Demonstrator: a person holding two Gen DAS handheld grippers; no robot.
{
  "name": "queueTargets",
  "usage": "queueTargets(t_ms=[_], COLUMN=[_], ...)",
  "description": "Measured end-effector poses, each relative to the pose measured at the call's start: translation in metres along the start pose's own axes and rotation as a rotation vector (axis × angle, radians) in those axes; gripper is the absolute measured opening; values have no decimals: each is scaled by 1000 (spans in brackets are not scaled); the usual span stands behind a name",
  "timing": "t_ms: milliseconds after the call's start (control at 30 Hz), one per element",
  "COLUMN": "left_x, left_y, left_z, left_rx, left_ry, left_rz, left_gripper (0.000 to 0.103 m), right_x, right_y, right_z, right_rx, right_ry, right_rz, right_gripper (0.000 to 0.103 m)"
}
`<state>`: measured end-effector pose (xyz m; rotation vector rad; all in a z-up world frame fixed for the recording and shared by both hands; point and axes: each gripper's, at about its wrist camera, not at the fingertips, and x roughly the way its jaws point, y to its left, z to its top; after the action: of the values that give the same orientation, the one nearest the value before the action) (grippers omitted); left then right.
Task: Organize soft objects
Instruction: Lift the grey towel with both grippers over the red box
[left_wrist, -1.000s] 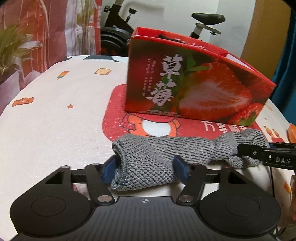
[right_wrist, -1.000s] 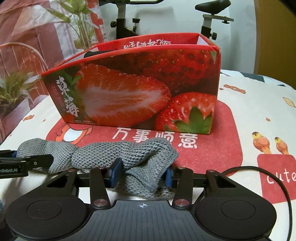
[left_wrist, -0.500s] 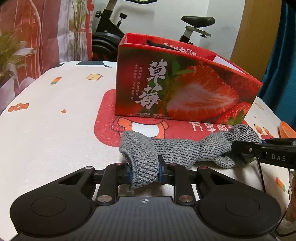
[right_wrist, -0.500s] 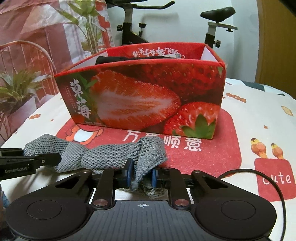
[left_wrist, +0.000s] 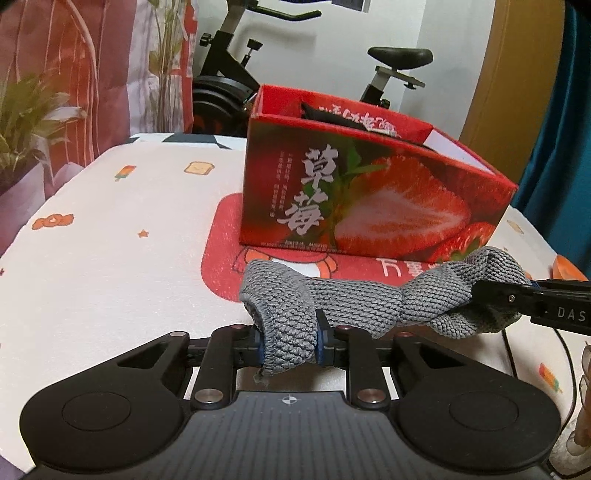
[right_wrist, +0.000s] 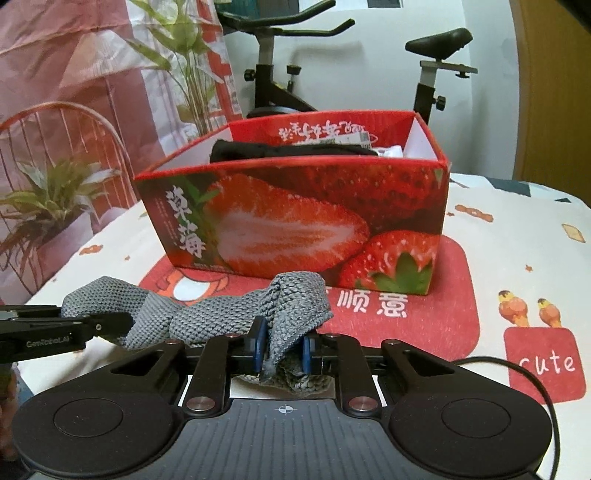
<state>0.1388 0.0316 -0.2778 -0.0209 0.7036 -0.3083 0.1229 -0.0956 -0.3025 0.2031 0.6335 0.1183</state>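
While pinched endwise — gray sock (left_wrist: 354, 306) aloft

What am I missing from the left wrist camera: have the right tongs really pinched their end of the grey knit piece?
Observer: Yes. The right tongs are shut on the grey knit piece, with a bunched end between the blue pads.
Operator: What's in the strawberry box?
Observer: The strawberry box holds a black cloth and, at its right end, something white.
Operator: Anything beside those tongs?
Observer: A black cable loops over the tablecloth on their right.
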Motion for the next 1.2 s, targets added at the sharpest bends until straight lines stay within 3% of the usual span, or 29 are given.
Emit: queueTargets(t_ms=[267, 500, 700, 933, 1200], left_x=[-27, -57, -56, -23, 61], left_y=[7, -2, -18, -32, -30], left_z=[33, 83, 127, 180, 227], left_rx=[-3, 66, 121, 154, 126], left_ry=[-81, -211, -284, -331, -208], left_rz=[-17, -22, -22, -4, -3], left_gripper=[24, 24, 24, 24, 24], right_x=[-20, -41, -42, -15, 47], right_y=[5, 4, -6, -21, -55], right_z=[22, 70, 117, 179, 226], right_rx=[4, -33, -50, -117, -151], right_ry=[-65, -164, -231, -269, -246], right_rz=[44, 85, 70, 4, -61], right_gripper=[17, 17, 17, 16, 16])
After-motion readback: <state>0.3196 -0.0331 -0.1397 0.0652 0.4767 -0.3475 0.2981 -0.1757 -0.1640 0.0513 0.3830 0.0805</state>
